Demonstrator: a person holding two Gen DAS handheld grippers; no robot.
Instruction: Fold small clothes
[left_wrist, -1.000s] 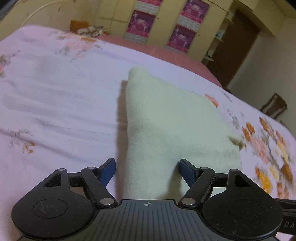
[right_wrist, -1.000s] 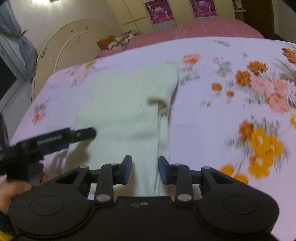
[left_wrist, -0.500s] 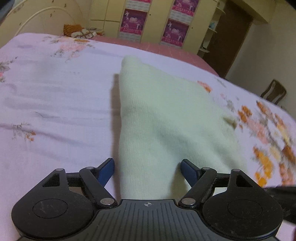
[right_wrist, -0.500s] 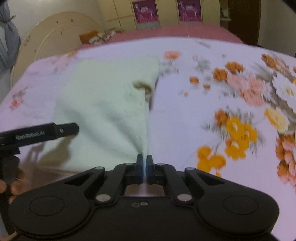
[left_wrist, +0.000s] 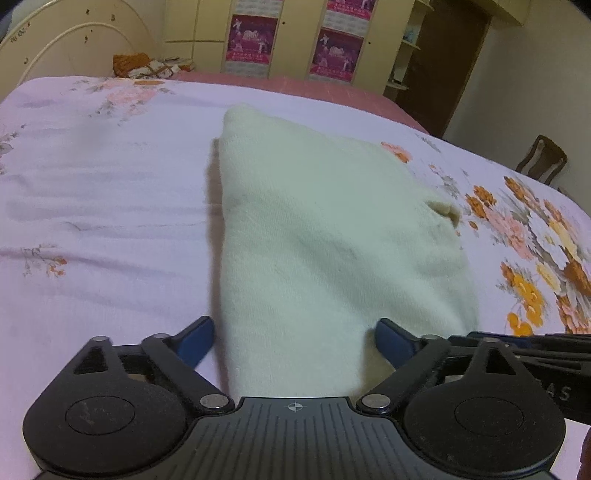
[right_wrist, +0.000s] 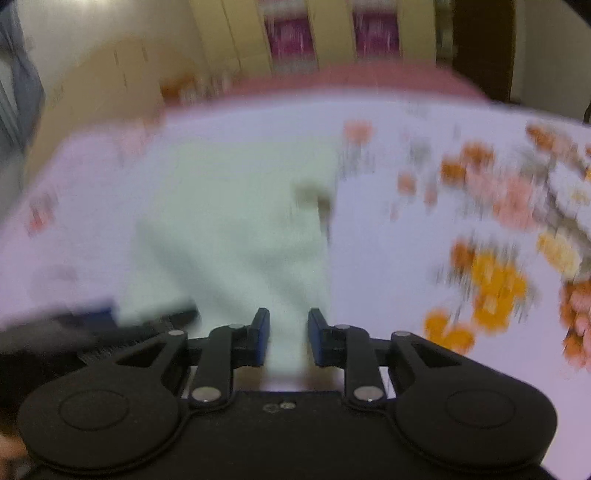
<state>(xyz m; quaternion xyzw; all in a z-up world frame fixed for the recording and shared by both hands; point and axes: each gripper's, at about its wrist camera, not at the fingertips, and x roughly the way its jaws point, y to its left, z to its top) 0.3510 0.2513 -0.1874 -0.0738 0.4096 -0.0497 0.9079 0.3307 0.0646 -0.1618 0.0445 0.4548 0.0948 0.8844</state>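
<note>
We have one pale cream knitted garment (left_wrist: 325, 236) on the bed (left_wrist: 103, 206), lying on the flowered lilac sheet, toward the side of the bed nearest us and roughly midway between its left and right edges. It already lies doubled over: the left edge shows a thick rounded fold, and a small loose flap or opening sits at its right edge. We judge at least one fold done; the shape is still a wide, uneven wedge, so further folding and squaring appear to remain. We see no other clothes on the sheet, folded or waiting.

Left gripper (left_wrist: 295, 336): jaws spread wide, having just been opening; the near end of the garment passes between them, but the blue pads stand clear of the cloth on both sides, so nothing is pinched.

Right gripper (right_wrist: 288, 332): jaws a little apart after just opening. The near right part of the garment lies in the gap; the view is heavily blurred, and the pads seem not to press on it.

Writing: the letters "AS" are readable on the black tool body at the right margin of the left wrist view; the rest is cut off. The magenta posters (left_wrist: 255, 37) on the cupboard doors carry print too small to read. No label shows on the garment.
</note>
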